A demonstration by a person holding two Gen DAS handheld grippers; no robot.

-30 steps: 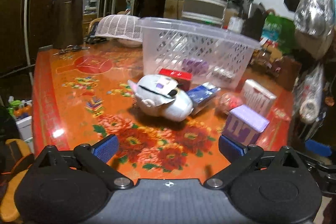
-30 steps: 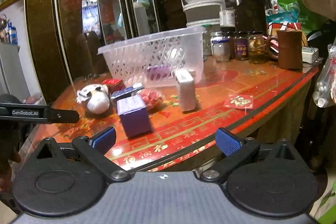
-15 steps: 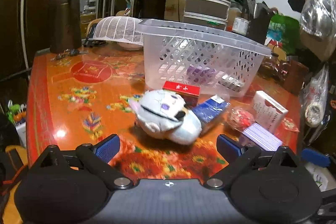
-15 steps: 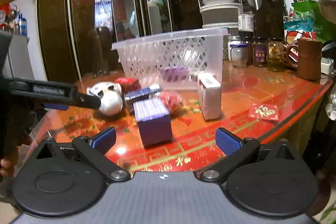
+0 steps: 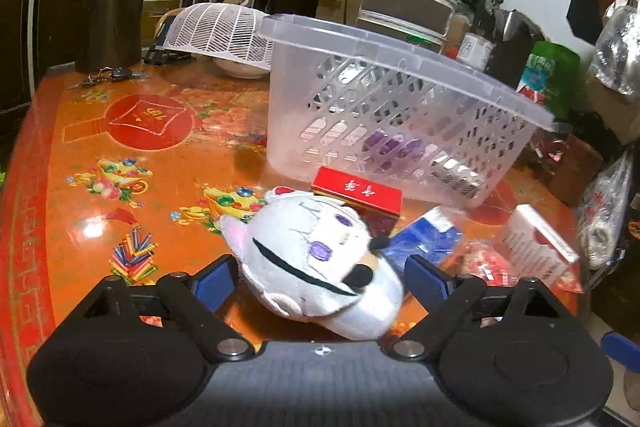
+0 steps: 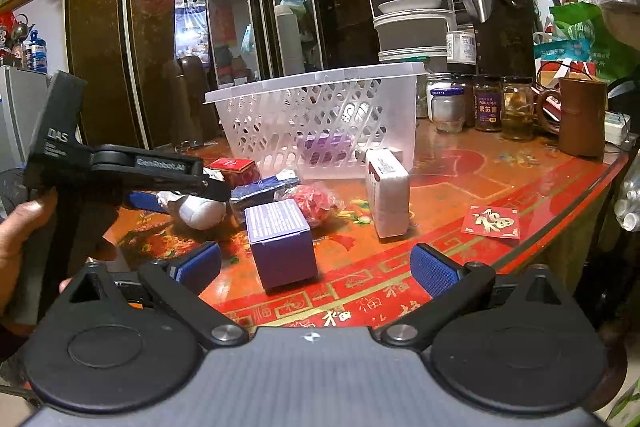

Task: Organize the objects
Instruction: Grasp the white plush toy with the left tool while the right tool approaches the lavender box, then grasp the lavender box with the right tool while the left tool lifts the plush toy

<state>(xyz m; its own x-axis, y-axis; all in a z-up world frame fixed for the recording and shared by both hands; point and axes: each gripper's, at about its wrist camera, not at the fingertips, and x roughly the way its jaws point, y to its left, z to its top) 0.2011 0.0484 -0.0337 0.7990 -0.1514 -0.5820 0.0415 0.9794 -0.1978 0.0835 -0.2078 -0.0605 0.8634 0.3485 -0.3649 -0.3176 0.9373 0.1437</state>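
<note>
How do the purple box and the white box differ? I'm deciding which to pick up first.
The purple box is squat and cube-like; the white box is taller and slimmer. The purple box sits nearest the right hand-held gripper, roughly between its open fingers; the white box stands further back, beside the basket. Both stand upright on the table.

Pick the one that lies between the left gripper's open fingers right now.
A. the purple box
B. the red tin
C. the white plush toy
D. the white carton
C. In the left wrist view the white plush toy lies between the blue pads of the open left gripper, not yet clamped; the red tin sits beyond it near the basket.
</note>
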